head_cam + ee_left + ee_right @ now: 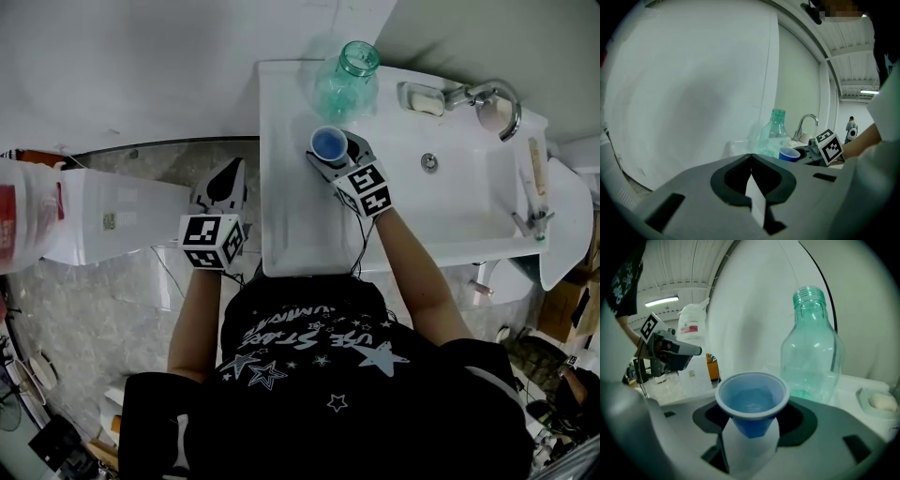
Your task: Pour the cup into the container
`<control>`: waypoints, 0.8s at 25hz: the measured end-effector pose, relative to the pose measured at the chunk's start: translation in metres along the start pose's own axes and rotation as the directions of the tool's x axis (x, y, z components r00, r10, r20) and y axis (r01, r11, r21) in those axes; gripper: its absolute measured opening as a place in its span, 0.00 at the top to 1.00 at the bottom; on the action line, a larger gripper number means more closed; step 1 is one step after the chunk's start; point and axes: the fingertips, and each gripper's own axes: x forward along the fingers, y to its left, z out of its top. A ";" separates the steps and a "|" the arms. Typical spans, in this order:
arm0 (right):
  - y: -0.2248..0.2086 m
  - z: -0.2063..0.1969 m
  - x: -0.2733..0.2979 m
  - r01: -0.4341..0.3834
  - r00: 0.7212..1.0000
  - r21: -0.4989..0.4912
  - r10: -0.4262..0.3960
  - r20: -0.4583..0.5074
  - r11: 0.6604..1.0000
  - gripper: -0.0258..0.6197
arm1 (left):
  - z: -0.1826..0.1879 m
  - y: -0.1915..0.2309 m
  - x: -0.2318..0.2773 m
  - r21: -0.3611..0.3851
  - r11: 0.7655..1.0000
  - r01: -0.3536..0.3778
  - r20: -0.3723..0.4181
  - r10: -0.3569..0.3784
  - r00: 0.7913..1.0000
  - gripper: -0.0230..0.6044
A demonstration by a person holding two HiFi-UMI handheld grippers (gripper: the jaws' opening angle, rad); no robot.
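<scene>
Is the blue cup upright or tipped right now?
Upright: the blue cup has its rim level and facing up, with liquid lying flat inside.

A white sink [286, 202] with a chrome faucet [483, 94] stands against a pale wall [141, 56] — mottled grey floor [66, 300] below. A strip light [661, 301] glows overhead.

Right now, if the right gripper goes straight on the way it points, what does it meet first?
Probably the clear green bottle, standing just ahead, slightly right of centre for the right gripper, which holds the blue cup. Depth is unclear.
</scene>
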 end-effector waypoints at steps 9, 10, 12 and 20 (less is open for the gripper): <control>-0.022 0.026 -0.047 0.051 0.999 0.059 -0.051 -0.006 0.997 0.52 | 0.021 -0.011 0.006 0.025 0.998 0.051 0.035 -0.052 0.998 0.95; -0.025 0.030 -0.053 0.057 0.998 0.063 -0.057 -0.002 0.996 0.52 | 0.024 -0.013 0.008 0.030 0.998 0.058 0.040 -0.060 0.997 0.95; -0.032 0.040 -0.065 0.068 0.998 0.065 -0.069 0.003 0.996 0.52 | 0.030 -0.017 0.011 0.038 0.997 0.072 0.049 -0.074 0.996 0.95; -0.057 0.090 -0.113 0.094 0.995 0.054 -0.095 0.020 0.994 0.52 | 0.057 -0.040 0.019 0.056 0.988 0.145 0.074 -0.149 0.986 0.95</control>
